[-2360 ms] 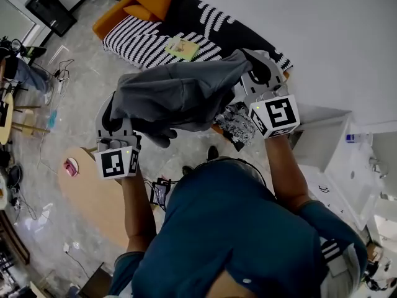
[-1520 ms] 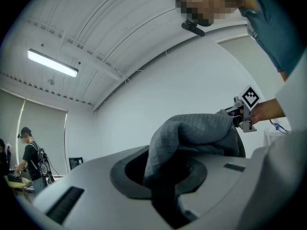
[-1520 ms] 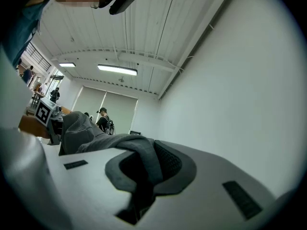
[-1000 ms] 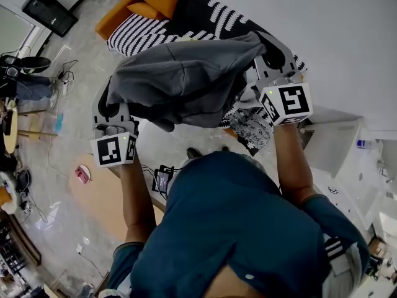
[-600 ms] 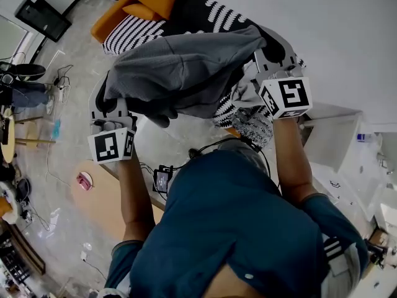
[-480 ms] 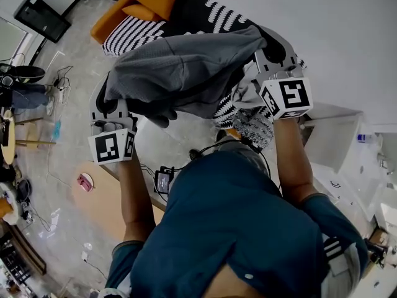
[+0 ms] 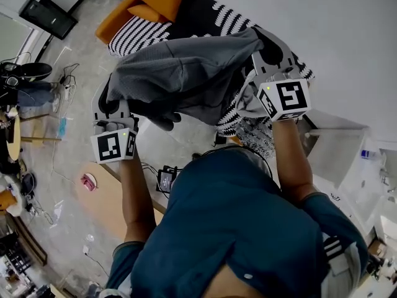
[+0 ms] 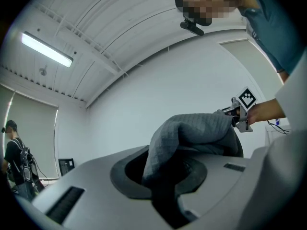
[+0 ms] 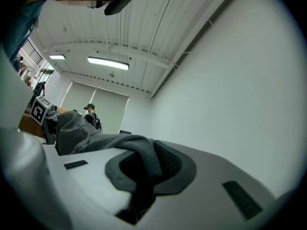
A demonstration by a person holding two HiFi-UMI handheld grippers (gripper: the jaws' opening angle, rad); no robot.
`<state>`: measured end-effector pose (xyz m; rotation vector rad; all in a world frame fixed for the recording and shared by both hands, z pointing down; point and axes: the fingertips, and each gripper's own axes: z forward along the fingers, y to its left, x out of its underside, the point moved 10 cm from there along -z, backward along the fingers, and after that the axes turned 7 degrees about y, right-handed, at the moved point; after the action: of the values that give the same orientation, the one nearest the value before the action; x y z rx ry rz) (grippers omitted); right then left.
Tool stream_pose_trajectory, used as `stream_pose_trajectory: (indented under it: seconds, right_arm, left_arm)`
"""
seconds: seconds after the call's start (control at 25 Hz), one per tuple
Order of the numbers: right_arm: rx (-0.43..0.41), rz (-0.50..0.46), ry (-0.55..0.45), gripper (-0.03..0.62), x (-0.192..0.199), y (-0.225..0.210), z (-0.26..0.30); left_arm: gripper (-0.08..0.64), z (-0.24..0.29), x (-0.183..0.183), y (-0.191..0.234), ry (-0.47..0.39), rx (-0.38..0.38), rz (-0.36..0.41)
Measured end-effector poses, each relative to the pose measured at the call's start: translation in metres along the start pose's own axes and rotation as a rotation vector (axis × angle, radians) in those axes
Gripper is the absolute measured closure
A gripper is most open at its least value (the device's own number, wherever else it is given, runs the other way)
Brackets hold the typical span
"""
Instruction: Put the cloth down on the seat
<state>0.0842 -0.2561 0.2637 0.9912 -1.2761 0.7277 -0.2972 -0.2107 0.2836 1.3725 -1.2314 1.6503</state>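
Left gripper [image 7: 107, 104] and right gripper [image 7: 271, 49] each clamp one end of the grey cloth [image 7: 180, 73]; the striped seat [image 7: 139, 33] lies beyond, far left.

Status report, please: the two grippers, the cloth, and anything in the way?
Left gripper and right gripper both shut on grey cloth. Cloth held up between them, not yet on striped sofa. No obstacle seen; cloth hides part of sofa.
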Motion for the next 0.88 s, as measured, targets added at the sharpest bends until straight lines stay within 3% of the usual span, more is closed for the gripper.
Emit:
stream_pose_trajectory:
  seconds: [0.44, 0.88]
  right_arm:
    - [-0.04, 0.028, -0.033, 0.56, 0.018, -0.052, 0.037]
    - [0.017, 0.032, -0.013, 0.56, 0.021, -0.065, 0.071]
  left_arm:
    - [0.499, 0.062, -0.002, -0.022, 0.01, -0.014, 0.011]
    - [0.499, 0.108, 0.006, 0.001, 0.01, 0.042, 0.01]
